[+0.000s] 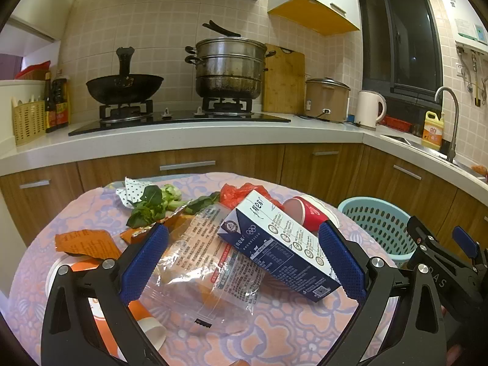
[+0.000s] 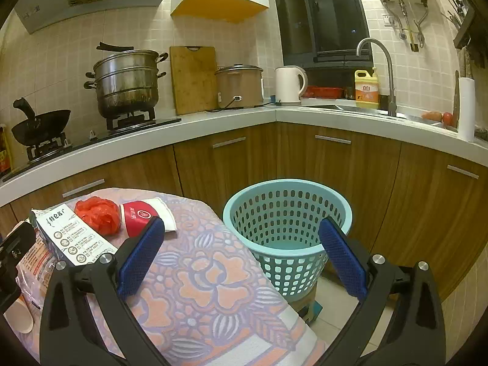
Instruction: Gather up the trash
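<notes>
Trash lies on a floral-cloth table (image 1: 289, 329). A blue-and-white milk carton (image 1: 283, 247) lies tilted on a clear plastic wrapper (image 1: 201, 262). Behind them are a red paper cup (image 1: 305, 213) on its side, a red plastic bag (image 1: 241, 193), green leaves (image 1: 152, 204), orange packaging (image 1: 85, 242) and a dotted paper (image 1: 134, 190). My left gripper (image 1: 247, 262) is open, its blue pads either side of carton and wrapper. My right gripper (image 2: 241, 256) is open and empty, above the table's edge, facing a light blue basket (image 2: 286, 235) on the floor. Carton (image 2: 70, 235), bag (image 2: 97, 215) and cup (image 2: 143, 216) lie to its left.
Wooden cabinets and a white countertop (image 1: 183, 140) run behind the table, with a wok (image 1: 125, 87), a steamer pot (image 1: 228, 67), a rice cooker (image 1: 326, 99), a kettle (image 1: 369, 108) and a sink tap (image 2: 381, 73). An orange-and-white cup (image 1: 100, 311) lies under my left finger.
</notes>
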A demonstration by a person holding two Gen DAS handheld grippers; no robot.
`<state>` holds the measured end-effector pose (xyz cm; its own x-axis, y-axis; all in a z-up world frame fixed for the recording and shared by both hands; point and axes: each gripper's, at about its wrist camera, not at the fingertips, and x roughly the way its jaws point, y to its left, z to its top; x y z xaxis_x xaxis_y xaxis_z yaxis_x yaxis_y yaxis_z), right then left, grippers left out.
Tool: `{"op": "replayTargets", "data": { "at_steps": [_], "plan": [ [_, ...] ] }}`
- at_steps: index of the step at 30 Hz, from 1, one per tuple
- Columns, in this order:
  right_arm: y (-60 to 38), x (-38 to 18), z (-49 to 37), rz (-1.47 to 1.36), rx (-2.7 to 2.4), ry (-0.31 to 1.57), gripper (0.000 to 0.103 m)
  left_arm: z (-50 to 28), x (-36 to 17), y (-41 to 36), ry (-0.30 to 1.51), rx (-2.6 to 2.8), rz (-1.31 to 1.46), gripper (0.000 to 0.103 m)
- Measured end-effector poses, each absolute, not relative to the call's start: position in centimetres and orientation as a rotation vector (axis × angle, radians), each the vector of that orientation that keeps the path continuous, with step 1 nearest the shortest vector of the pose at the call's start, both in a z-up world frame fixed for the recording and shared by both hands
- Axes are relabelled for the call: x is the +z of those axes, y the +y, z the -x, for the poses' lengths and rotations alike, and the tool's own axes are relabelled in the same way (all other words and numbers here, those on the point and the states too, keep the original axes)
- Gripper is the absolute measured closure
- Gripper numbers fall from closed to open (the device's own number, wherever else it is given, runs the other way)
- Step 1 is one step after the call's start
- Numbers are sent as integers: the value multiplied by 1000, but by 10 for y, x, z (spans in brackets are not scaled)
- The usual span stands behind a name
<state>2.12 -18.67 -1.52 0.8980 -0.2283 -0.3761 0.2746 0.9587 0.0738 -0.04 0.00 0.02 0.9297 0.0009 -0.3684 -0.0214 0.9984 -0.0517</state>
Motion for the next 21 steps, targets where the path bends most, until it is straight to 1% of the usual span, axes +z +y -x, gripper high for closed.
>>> {"op": "replayTargets", "data": {
  "at_steps": [21],
  "plan": [
    [-188,-14,-26,-125,-255,388,6,0,0,1,379,9,56,8]
  ]
}}
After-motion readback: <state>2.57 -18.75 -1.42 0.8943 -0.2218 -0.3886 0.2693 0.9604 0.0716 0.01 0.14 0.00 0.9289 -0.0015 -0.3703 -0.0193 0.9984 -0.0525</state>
